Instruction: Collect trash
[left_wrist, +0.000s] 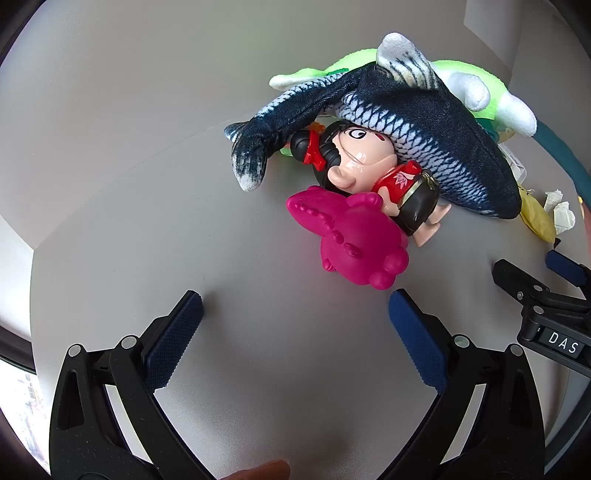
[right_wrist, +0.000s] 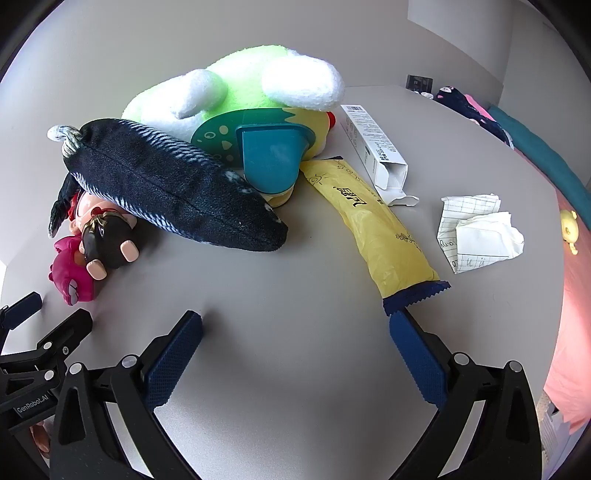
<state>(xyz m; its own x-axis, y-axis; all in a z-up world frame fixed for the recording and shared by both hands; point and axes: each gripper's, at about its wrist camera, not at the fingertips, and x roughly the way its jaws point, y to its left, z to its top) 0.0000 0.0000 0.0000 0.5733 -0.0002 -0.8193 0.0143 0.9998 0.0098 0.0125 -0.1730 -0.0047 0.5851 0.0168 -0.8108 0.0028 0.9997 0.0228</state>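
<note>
Toward the table's (right_wrist: 295, 314) right edge the right gripper (right_wrist: 295, 321) hung spread and empty, one pad grazing the yellow wrapper (right_wrist: 380, 229), so it could've shoved it away; left gripper (left_wrist: 295, 299) was spread, empty too.

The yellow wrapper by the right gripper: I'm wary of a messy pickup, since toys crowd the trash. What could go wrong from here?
1. The yellow wrapper runs under the green plush; pulling it by its near end may drag or tip the toys.
2. It lies flat on the table, so the open right gripper could slide over the thin film.
3. The crumpled paper and white box lie close by; a wide sweep might knock them away.
</note>
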